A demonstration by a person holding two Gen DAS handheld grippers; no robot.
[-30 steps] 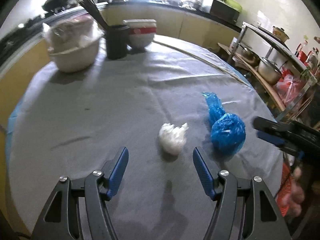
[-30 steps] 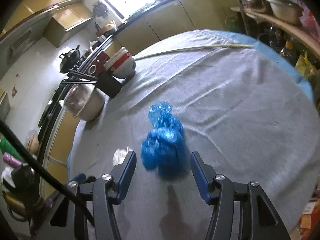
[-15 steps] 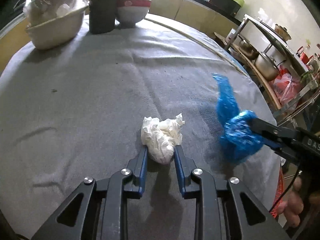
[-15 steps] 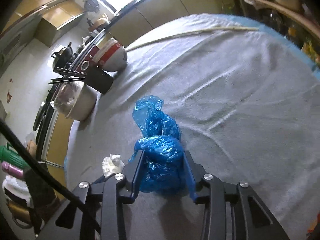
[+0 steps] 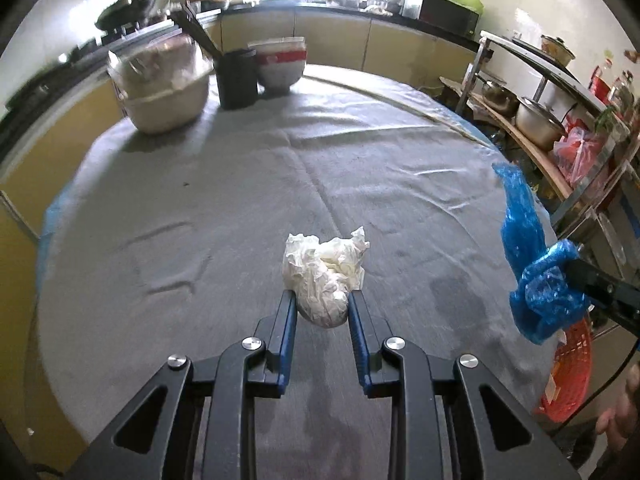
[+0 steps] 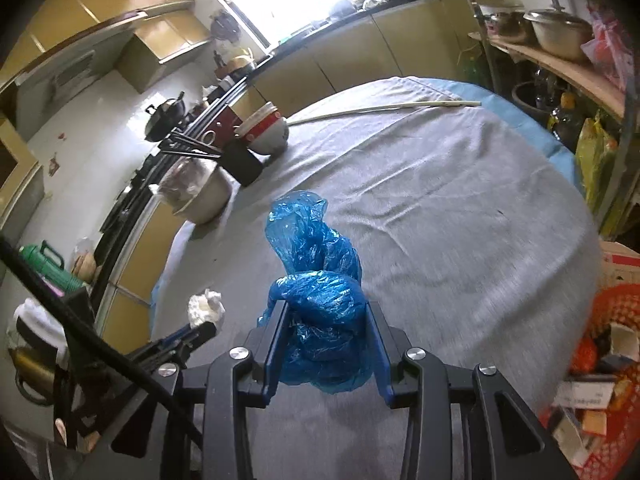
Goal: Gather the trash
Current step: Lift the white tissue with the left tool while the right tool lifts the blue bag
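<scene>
Crumpled white tissue (image 5: 326, 276) pinched between the pads of the left gripper (image 5: 322, 308), lifted just above the grey tablecloth (image 5: 240, 200). Blue plastic bag (image 6: 320, 308) squeezed in the right gripper (image 6: 326, 340), hanging above the cloth's near edge, beside an orange basket (image 6: 616, 312).

A white crumpled tissue (image 5: 325, 278) and a blue plastic bag (image 6: 320, 312) sit between blue-padded black jaws; the desk (image 5: 240, 184) wears grey cloth; lower right, an orange-red basket (image 5: 570, 368).
</scene>
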